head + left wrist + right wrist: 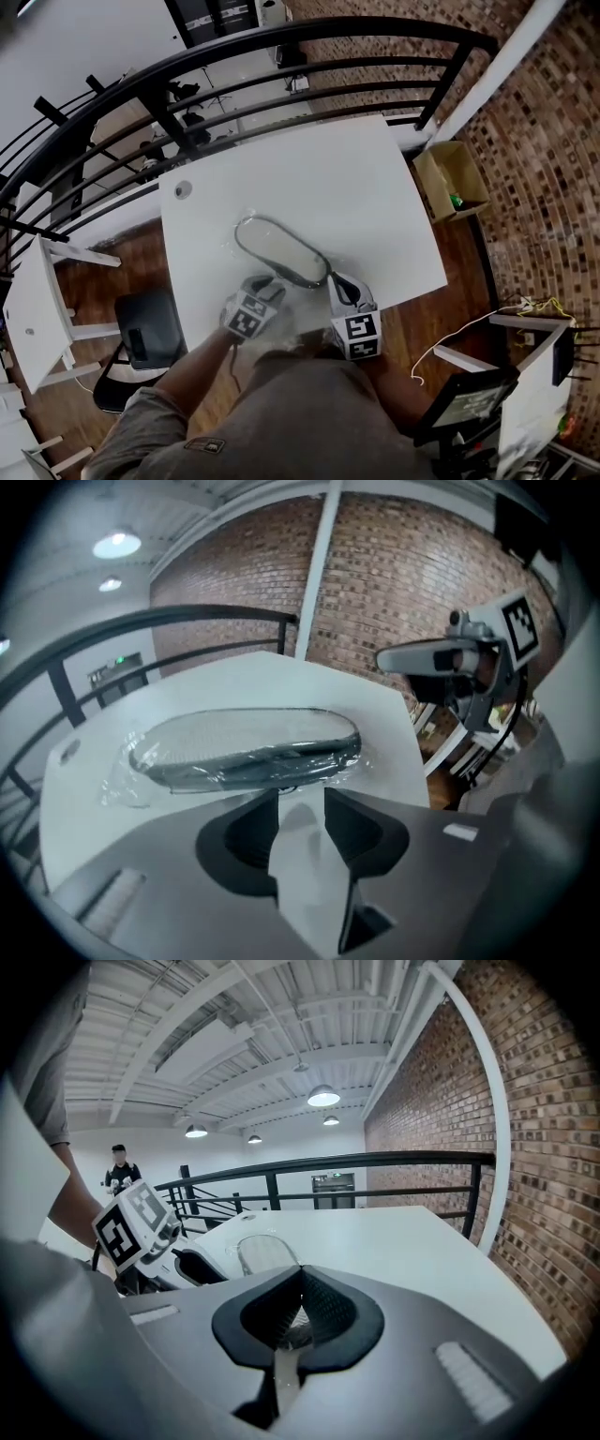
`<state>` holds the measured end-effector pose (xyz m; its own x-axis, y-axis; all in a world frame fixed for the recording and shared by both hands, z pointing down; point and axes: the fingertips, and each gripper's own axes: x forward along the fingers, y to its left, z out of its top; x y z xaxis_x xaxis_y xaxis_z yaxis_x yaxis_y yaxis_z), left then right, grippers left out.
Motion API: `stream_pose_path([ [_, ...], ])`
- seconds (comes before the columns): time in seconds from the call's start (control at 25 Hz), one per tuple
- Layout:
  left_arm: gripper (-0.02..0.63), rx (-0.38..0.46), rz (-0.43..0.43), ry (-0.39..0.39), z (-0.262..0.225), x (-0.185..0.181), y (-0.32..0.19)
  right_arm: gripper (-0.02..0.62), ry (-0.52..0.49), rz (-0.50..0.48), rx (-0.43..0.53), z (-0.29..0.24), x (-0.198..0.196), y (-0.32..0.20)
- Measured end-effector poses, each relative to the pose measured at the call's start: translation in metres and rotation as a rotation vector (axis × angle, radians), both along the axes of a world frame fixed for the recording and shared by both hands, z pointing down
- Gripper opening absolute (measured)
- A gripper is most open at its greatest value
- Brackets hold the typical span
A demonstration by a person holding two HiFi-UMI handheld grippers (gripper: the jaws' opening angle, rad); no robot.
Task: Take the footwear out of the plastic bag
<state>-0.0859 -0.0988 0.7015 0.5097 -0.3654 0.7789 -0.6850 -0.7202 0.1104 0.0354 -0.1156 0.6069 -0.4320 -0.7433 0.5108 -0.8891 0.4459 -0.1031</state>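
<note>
The shoe (279, 249), inside the bag (120, 782), lies on the table (375, 187). Its long axis runs crosswise just ahead of the left gripper (302, 803), whose jaws stand apart and empty. The right gripper (341, 286), jaws together, sits at the shoe's near-right end.

Shoe (248, 747) inside bag (120, 785) on table (356, 691)

Grey shoe (281, 251) inside clear plastic bag (120, 782)

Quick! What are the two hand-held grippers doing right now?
Left hand-held gripper: open, holding nothing.
Right hand-held gripper: closed, pinching the plastic bag.
</note>
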Motion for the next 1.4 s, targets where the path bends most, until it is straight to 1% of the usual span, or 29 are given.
stream_pose_path([
  [0.08, 0.155, 0.125, 0.044, -0.084, -0.007, -0.009, -0.008, 0.014, -0.004, 0.003, 0.006, -0.001, 0.002, -0.001],
  [0.2, 0.158, 0.320, 0.138, -0.244, -0.014, -0.020, -0.026, 0.015, -0.004, 0.007, 0.017, -0.001, 0.004, -0.002],
  [0.24, 0.168, 0.365, 0.180, -0.300, -0.014, -0.023, -0.031, 0.014, -0.003, 0.007, 0.016, -0.001, 0.004, -0.001],
  [0.28, 0.192, 0.394, 0.226, -0.351, -0.012, -0.026, -0.035, 0.015, -0.003, 0.008, 0.015, -0.001, 0.004, -0.001],
  [0.36, 0.255, 0.419, 0.319, -0.433, -0.004, -0.029, -0.040, 0.014, -0.007, 0.009, 0.015, -0.002, 0.004, -0.001],
  [0.44, 0.290, 0.432, 0.394, -0.489, 0.003, -0.031, -0.045, 0.015, -0.006, 0.017, 0.009, -0.001, 0.007, -0.001],
  [0.64, 0.301, 0.457, 0.558, -0.595, 0.011, -0.029, -0.048, 0.015, 0.004, 0.038, 0.017, -0.002, 0.017, 0.001],
  [0.72, 0.298, 0.450, 0.608, -0.619, 0.013, -0.028, -0.047, 0.014, 0.003, 0.043, 0.017, -0.002, 0.019, 0.002],
  [0.8, 0.292, 0.447, 0.640, -0.629, 0.015, -0.027, -0.045, 0.015, 0.005, 0.048, 0.017, -0.002, 0.021, 0.002],
  [0.88, 0.257, 0.456, 0.657, -0.638, 0.015, -0.026, -0.043, 0.015, 0.006, 0.054, 0.013, -0.001, 0.022, 0.002],
  [0.92, 0.234, 0.473, 0.656, -0.641, 0.013, -0.026, -0.042, 0.015, 0.006, 0.057, 0.011, 0.000, 0.023, 0.003],
  [0.96, 0.154, 0.497, 0.650, -0.643, 0.011, -0.025, -0.043, 0.015, 0.007, 0.058, 0.010, 0.000, 0.023, 0.004],
  [1.08, 0.092, 0.560, 0.632, -0.636, 0.005, -0.021, -0.046, 0.014, 0.011, 0.064, 0.006, 0.001, 0.026, 0.005],
  [1.16, 0.057, 0.575, 0.626, -0.630, 0.002, -0.018, -0.046, 0.015, 0.014, 0.068, 0.003, 0.003, 0.028, 0.006],
  [1.28, 0.046, 0.576, 0.618, -0.621, 0.000, -0.018, -0.043, 0.015, 0.024, 0.071, 0.003, 0.004, 0.033, 0.007],
  [1.4, 0.034, 0.611, 0.588, -0.608, -0.007, -0.019, -0.045, 0.015, 0.046, 0.065, -0.006, 0.008, 0.039, 0.008],
])
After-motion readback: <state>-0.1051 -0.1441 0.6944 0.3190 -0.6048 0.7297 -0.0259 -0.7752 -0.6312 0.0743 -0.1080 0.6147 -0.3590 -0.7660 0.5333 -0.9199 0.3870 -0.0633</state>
